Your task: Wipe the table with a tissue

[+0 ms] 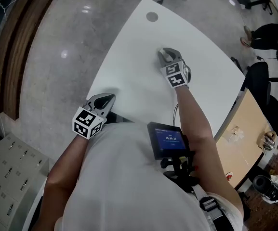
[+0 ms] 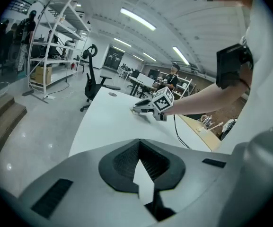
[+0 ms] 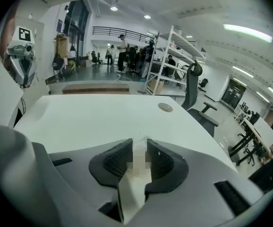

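Note:
A white curved table (image 1: 139, 42) fills the middle of the head view. My right gripper (image 1: 165, 56) points down at its surface near the centre, shut on a white tissue (image 3: 132, 188) that sticks out between its jaws onto the tabletop (image 3: 103, 122). In the left gripper view the right gripper (image 2: 135, 109) rests low over the table (image 2: 108, 126), with a bit of tissue at its tip. My left gripper (image 1: 103, 100) hangs over the near left edge, jaws together and empty. It also shows at the upper left of the right gripper view, as the left gripper (image 3: 24, 79).
A round grommet (image 1: 152, 17) sits near the table's far end. A wooden desk (image 1: 247, 124) with small items adjoins at the right. An office chair (image 3: 193, 91) and metal shelving (image 3: 167, 56) stand beyond the table. A screen device (image 1: 166, 140) hangs on the person's chest.

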